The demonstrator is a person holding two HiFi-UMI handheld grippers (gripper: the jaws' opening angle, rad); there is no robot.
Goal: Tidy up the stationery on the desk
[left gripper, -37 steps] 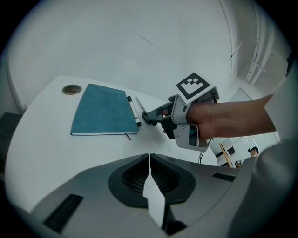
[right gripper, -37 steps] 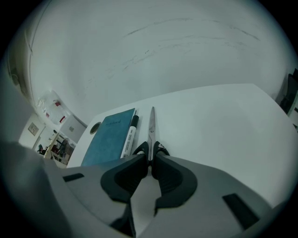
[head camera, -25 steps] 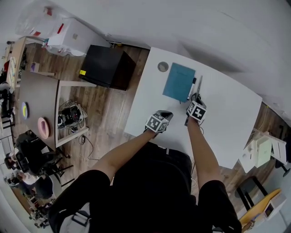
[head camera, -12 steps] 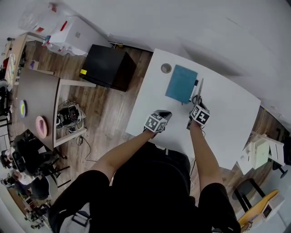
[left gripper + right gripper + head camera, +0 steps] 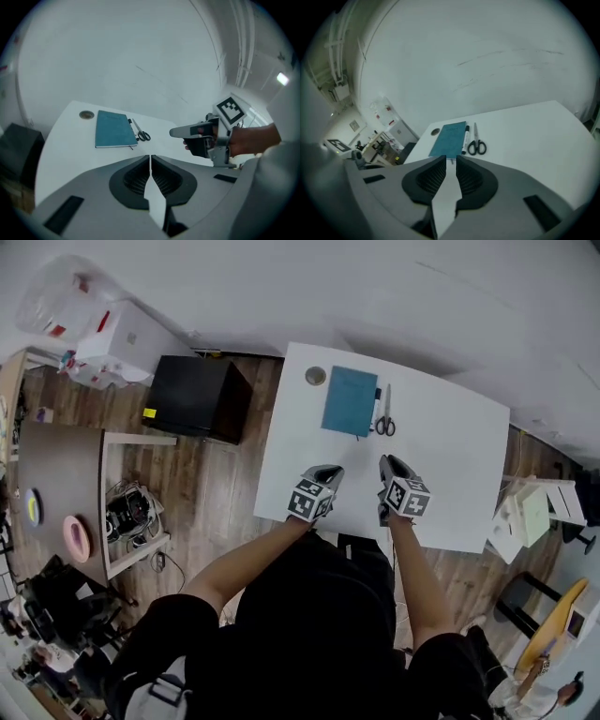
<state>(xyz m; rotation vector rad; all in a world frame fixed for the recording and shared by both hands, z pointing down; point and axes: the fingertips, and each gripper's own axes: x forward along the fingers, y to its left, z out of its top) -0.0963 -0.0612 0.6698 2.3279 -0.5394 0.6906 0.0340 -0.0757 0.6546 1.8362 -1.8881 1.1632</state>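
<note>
The left gripper (image 5: pixel 150 157) has its two jaws pressed together with nothing between them, while the right gripper (image 5: pixel 451 159) keeps a narrow gap between its jaws, and that gap is empty. Both are held above the near part of the white desk (image 5: pixel 525 136), well apart from the stationery, which lies in one group towards the far edge. The group holds one teal notebook (image 5: pixel 449 138), one marker pen (image 5: pixel 465 138) and one pair of scissors (image 5: pixel 476 143). In the right gripper view the notebook's near edge shows straight beyond the jaw gap. In the left gripper view the notebook lies beyond the jaws and to their left, and the right gripper, with its marker cube, shows off to the right. The pen lies along the notebook's right edge, just beside it, black cap at the far end. The scissors lie just beside the pen on the side away from the notebook, parallel to it, black handles nearest the person and blades pointing away. One round grey grommet (image 5: pixel 435 131) sits in the desk near the notebook's far left corner. The notebook's cover bears a faint mark, too small to read
</note>
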